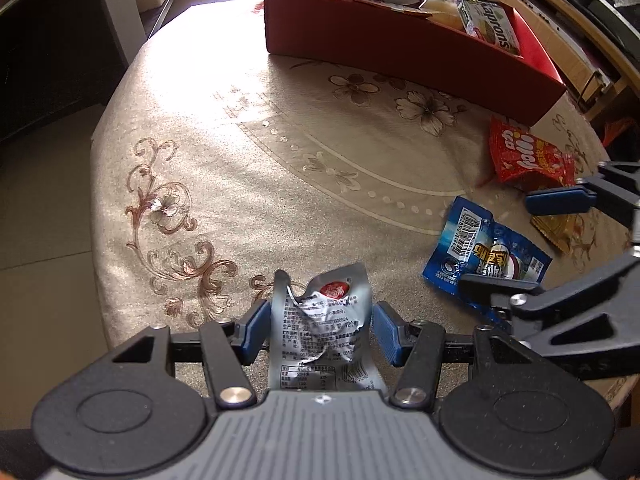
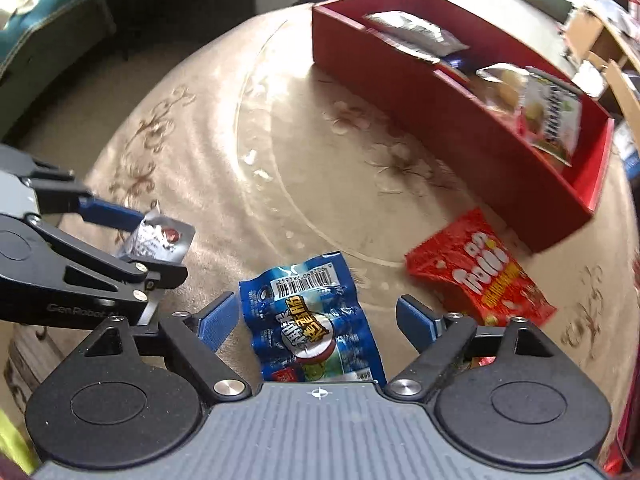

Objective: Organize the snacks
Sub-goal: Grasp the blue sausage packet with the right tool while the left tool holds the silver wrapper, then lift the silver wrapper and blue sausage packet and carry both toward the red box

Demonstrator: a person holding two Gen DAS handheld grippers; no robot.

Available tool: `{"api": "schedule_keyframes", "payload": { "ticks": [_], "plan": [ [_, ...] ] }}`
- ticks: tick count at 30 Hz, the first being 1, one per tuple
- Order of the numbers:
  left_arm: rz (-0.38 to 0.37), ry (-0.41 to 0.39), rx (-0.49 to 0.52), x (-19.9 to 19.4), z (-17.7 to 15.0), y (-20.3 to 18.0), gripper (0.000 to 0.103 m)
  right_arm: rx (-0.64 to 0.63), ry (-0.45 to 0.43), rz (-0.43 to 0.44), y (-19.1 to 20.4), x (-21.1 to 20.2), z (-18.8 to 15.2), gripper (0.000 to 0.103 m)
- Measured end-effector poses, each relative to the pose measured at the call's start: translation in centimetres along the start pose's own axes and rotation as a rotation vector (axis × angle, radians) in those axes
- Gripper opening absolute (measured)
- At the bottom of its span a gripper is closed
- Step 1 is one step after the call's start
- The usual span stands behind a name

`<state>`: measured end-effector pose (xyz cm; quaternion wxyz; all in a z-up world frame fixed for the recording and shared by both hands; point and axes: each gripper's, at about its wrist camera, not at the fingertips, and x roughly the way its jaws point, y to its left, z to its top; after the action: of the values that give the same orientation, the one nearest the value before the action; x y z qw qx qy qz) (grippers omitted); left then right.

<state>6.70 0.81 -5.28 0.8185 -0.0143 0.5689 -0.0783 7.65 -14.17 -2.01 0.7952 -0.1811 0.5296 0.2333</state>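
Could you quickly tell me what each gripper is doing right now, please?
Left gripper: open, its fingers either side of the silver packet, not clamped.
Right gripper: open, straddling the blue packet, nothing held.

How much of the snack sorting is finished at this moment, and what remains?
Done: several packets already lie in the red box. In hand: the left gripper has its fingers around the silver packet, not visibly clamped; the right gripper is open around the blue packet, both packets on the tablecloth. Left: the red packet and a yellow packet beside the box.
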Motion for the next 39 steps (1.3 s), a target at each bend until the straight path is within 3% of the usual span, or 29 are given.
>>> {"api": "schedule_keyframes", "payload": {
  "ticks": [4,10,18,19,20,24,29,31,34,35,37,39],
  "plan": [
    [-0.007,0.006,0.007,0.1,0.1,0.0,0.053,-0.006,0.07,0.014,-0.1,2.1,-0.2,0.089],
    [-0.003,0.003,0.012,0.2,0.2,-0.1,0.053,0.049,0.043,-0.019,0.9,1.2,-0.8,0.075],
    [-0.022,-0.013,-0.02,-0.4,0.0,0.3,0.05,0.17,0.006,-0.08,-0.1,-0.6,-1.8,0.075],
    [-0.019,-0.022,-0.017,-0.6,-0.1,0.2,0.041,0.185,-0.009,-0.078,-0.3,-1.0,-1.9,0.075],
    [-0.024,-0.025,-0.013,-0.8,0.0,0.1,0.038,0.199,-0.023,-0.078,-0.5,-1.5,-2.0,0.075],
    [-0.021,-0.021,0.008,-0.6,0.2,-0.8,0.038,0.241,-0.048,-0.093,-1.0,-2.2,-2.2,0.075],
    [-0.01,0.0,-0.027,0.5,0.5,-0.9,0.067,0.254,-0.043,-0.094,-1.3,-1.7,-2.0,0.075],
    [0.023,-0.012,-0.023,0.7,0.6,-1.4,0.069,0.257,-0.047,-0.095,-1.4,-1.9,-1.8,0.075],
    [0.075,-0.033,-0.029,1.1,0.6,-2.2,0.067,0.26,-0.064,-0.091,-1.5,-2.3,-1.6,0.075],
    [0.1,-0.039,-0.021,1.0,0.4,-2.5,0.062,0.265,-0.068,-0.091,-1.6,-2.5,-1.7,0.075],
    [0.103,-0.058,-0.004,0.7,0.1,-2.9,0.05,0.265,-0.077,-0.094,-1.8,-2.8,-1.7,0.075],
    [0.091,-0.052,-0.019,0.4,0.0,-2.9,0.05,0.266,-0.088,-0.096,-2.0,-3.1,-1.8,0.075]
  ]
}}
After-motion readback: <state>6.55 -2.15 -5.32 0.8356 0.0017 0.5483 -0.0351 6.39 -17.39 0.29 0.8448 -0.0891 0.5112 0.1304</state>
